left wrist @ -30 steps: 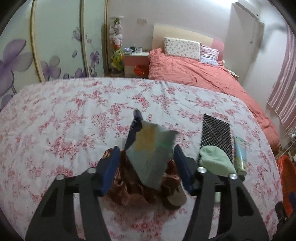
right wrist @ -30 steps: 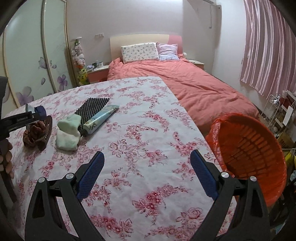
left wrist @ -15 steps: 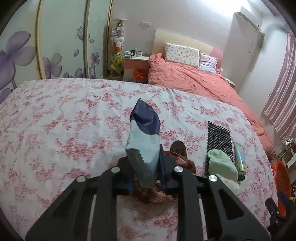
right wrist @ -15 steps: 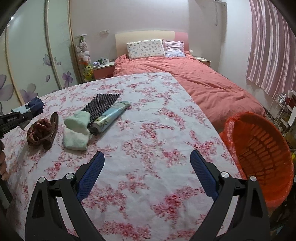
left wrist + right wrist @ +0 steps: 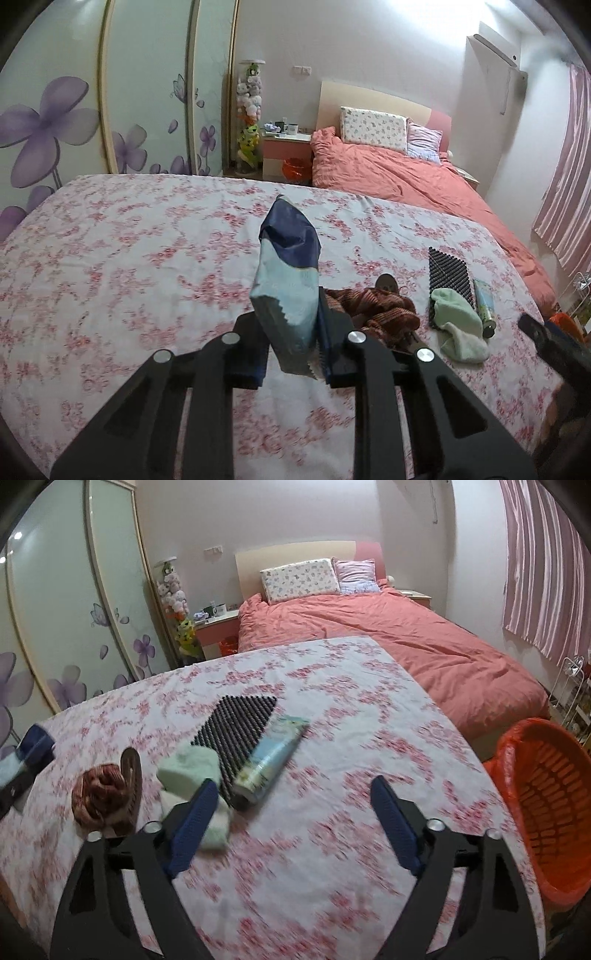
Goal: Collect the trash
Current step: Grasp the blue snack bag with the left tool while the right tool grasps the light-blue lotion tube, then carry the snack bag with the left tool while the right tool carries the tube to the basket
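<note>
Only the left wrist view shows the left gripper point(image 5: 291, 354) clamped on the crumpled blue-and-pale-blue plastic wrapper point(image 5: 286, 291), upright above the floral tablecloth point(image 5: 110, 258). Only the right wrist view shows the orange plastic basket point(image 5: 546, 812) at 3 o'clock. A second ago that wrapper lay loose between parted fingers; the right gripper point(image 5: 291, 827), holding nothing, is closing.

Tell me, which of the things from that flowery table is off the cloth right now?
The blue snack wrapper, pinched upright in the left tool. The green cloth, tube and black mat all lie flat.
</note>
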A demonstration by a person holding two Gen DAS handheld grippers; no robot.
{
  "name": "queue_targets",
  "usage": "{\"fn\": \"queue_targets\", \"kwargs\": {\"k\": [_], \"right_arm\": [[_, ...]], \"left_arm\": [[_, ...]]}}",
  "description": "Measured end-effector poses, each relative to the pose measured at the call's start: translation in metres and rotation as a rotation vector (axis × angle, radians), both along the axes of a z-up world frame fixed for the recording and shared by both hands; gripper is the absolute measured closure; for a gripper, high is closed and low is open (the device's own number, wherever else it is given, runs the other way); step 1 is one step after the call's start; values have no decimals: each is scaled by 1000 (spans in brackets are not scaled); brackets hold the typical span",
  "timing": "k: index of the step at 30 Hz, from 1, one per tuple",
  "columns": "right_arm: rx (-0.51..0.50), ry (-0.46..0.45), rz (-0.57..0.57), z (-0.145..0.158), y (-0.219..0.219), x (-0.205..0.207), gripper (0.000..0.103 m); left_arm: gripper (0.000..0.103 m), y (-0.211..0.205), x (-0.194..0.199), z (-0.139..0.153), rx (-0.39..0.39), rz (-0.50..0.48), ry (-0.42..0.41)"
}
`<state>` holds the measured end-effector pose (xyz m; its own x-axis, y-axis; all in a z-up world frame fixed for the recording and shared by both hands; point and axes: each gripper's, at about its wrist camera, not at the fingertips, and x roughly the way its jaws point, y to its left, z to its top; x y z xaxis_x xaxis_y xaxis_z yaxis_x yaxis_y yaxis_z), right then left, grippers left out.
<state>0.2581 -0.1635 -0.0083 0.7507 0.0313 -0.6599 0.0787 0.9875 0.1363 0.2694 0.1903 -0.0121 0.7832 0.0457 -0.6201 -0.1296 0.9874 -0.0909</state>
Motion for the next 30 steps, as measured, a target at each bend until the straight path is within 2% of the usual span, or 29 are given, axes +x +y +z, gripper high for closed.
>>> {"fn": "queue_targets", "kwargs": {"k": [10, 11, 12, 14, 23, 28, 30], "right_arm": [[2, 118, -28, -27, 18, 42, 51], [4, 136, -24, -31, 18, 44, 57], [12, 148, -19, -33, 16, 44, 68], [-7, 163, -23, -34, 13, 42, 76], [19, 160, -54, -34, -34, 13, 76], [29, 158, -46, -34, -37, 15, 75], [37, 157, -45, -34, -38, 17, 70]], "left_arm": [[81, 9, -11, -6, -25, 11, 18], [81, 9, -11, -7, -27, 12, 21], [81, 9, -11, -7, -27, 13, 22], [81, 9, -12, -9, -26, 12, 23], [81, 2, -11, -20, -29, 1, 40], [81, -7, -10, -22, -27, -11, 47], [81, -9, -10, -22, -24, -13, 49]]}}
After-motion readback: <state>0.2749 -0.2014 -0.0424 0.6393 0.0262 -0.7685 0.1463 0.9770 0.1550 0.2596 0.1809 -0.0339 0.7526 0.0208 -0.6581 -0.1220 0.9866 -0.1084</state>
